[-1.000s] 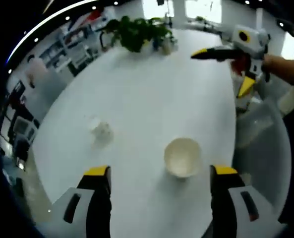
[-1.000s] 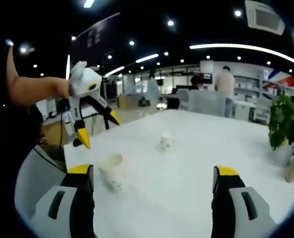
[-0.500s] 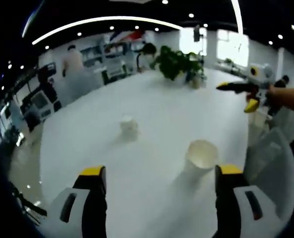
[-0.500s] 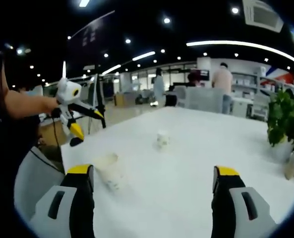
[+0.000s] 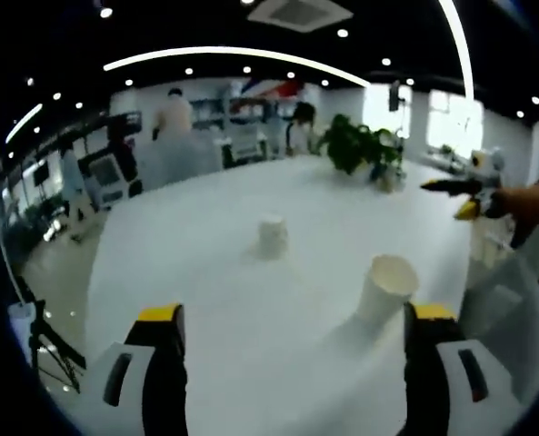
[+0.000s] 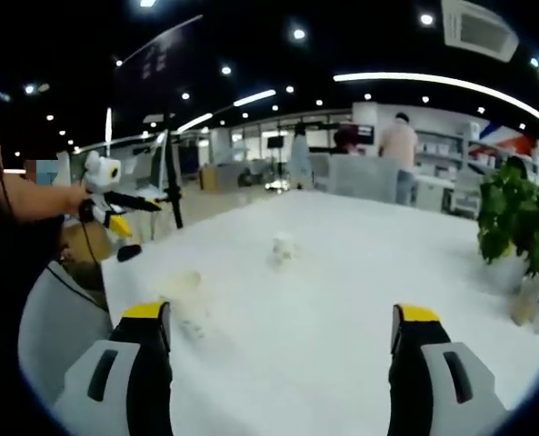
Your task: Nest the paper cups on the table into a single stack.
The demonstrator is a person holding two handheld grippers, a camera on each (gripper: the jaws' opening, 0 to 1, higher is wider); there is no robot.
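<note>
Although both grippers hang above the white bench point(image 5: 205, 272) with nothing between their jaws, the two paper cups are within easy reach. In the left gripper view the left gripper point(image 5: 296, 363) has its jaws spread wide at the bottom of the frame; the near cup point(image 5: 385, 289) stands upright right of centre, just above the right-hand jaw, and the far cup point(image 5: 271, 236) stands apart from it near the middle of the frame. The right gripper point(image 5: 460, 198) reaches in at the right edge, its jaws parted. In the right gripper view the right gripper point(image 6: 283, 359) is equally wide open; the near cup point(image 6: 185, 295) is blurred at lower left and the far cup point(image 6: 284, 248) sits at centre, with a potted plant point(image 6: 510, 218) at the right. The left gripper point(image 6: 114, 213) shows at the left edge, also parted. The cups should be very light and thin-walled, easily crushed or tipped, so I would pinch one gently by the wall just below the rolled rim and lower it into the other.
</note>
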